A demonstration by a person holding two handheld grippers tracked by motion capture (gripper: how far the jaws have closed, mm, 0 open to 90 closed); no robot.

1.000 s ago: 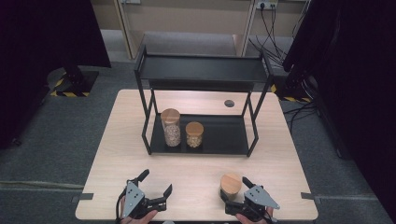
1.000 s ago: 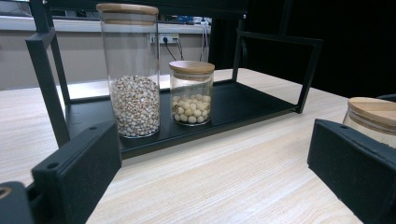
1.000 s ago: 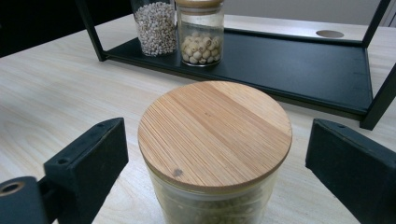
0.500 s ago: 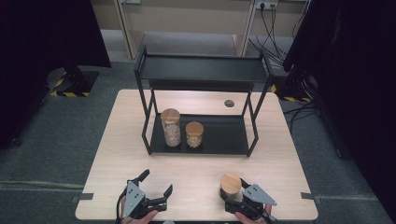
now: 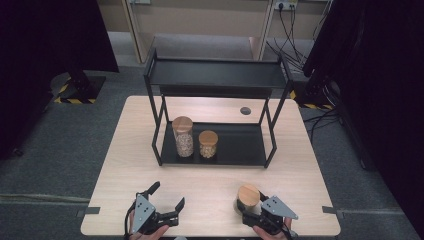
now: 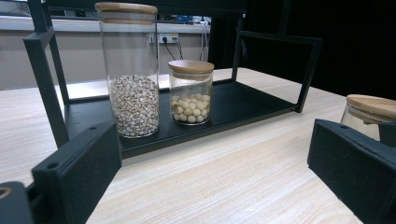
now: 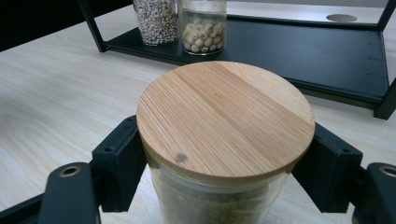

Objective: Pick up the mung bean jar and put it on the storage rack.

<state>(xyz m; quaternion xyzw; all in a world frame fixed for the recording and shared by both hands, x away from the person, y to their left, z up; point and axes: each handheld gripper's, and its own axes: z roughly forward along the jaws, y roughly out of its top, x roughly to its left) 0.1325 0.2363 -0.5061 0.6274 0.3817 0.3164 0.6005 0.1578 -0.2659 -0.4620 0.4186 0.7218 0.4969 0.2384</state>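
Observation:
A short glass jar with a bamboo lid (image 5: 248,194) (image 7: 224,116) stands near the table's front right. My right gripper (image 5: 247,205) (image 7: 224,161) has a black jaw pressed on each side of the glass just under the lid. My left gripper (image 5: 168,194) (image 6: 219,172) rests at the front left, open, with bare tabletop between its jaws. On the lower shelf of the black rack (image 5: 235,145) stand a tall jar of small grains (image 5: 183,136) (image 6: 133,93) and a shorter jar of pale round seeds (image 5: 208,144) (image 6: 190,93). The held jar (image 6: 369,114) sits at the right edge of the left gripper view.
The rack's upper shelf (image 5: 215,75) is bare, and its lower shelf is free to the right of the two jars. A round cable hole (image 5: 245,110) lies behind the rack. Black curtains and floor cables surround the wooden table (image 5: 125,150).
My right gripper has slid forward around the bamboo-lidded jar and its jaws now sit against the glass. The left gripper has stayed put.

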